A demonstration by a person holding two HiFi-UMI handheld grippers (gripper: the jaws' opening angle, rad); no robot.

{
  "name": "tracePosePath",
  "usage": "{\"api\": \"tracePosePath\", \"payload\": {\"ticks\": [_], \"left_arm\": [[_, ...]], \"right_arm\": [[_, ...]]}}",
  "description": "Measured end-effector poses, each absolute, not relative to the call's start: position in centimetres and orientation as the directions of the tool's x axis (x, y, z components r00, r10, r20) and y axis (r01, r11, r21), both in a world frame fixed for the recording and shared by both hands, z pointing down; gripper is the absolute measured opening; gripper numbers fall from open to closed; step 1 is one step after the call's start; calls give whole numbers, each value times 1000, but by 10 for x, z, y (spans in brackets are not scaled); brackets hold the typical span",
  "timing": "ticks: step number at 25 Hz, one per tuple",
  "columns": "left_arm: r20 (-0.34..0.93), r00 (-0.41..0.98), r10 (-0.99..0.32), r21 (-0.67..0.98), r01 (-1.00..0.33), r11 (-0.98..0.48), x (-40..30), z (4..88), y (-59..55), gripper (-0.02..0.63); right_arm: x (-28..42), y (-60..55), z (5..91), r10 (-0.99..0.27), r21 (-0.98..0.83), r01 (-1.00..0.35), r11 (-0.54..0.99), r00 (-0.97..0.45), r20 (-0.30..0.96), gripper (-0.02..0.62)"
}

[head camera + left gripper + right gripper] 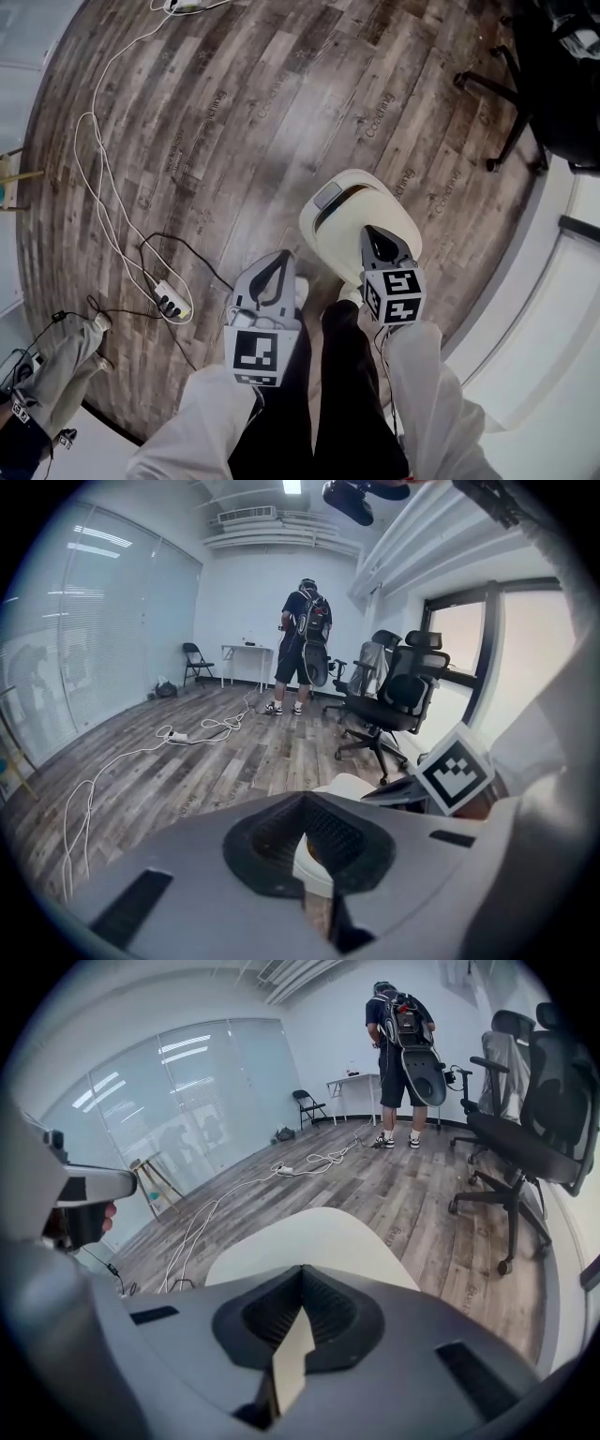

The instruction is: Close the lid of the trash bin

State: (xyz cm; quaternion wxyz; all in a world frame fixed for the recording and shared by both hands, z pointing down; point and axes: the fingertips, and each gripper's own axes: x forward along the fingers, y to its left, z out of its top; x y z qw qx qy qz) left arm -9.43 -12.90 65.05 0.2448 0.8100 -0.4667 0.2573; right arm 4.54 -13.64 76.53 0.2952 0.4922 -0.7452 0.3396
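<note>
Wood floor (234, 122), loose cable (94, 178) trailing across it. Trash bin (314, 239) at our feet, just ahead of right leg. Lid (361, 202) looks down or nearly; we can't confirm seam. Right gripper (368, 230) clenched, empty, over lid; we judge 2 closed jaws serve as blunt pusher. Left gripper (283, 255) clenched, empty, beside bin. 1 grey latch (328, 196) at far edge.

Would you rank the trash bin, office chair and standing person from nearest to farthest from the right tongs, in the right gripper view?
1. trash bin, directly ahead and below.
2. office chair, on the right.
3. standing person, far back by the wall.
</note>
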Motion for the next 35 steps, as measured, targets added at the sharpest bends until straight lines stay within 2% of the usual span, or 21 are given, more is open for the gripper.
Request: {"api": "tracePosePath", "payload": {"ticks": [16,35], "left_arm": [[651,386,-653,154,-910,-385,-129,672,-118,5],[663,394,-637,173,-908,-381,-129,683,-125,5]], "right_arm": [[36,-138,803,-475,-182,-939,291,-307,825,23],[36,-140,815,-460,-161,-940,299,-290,839,23]]}}
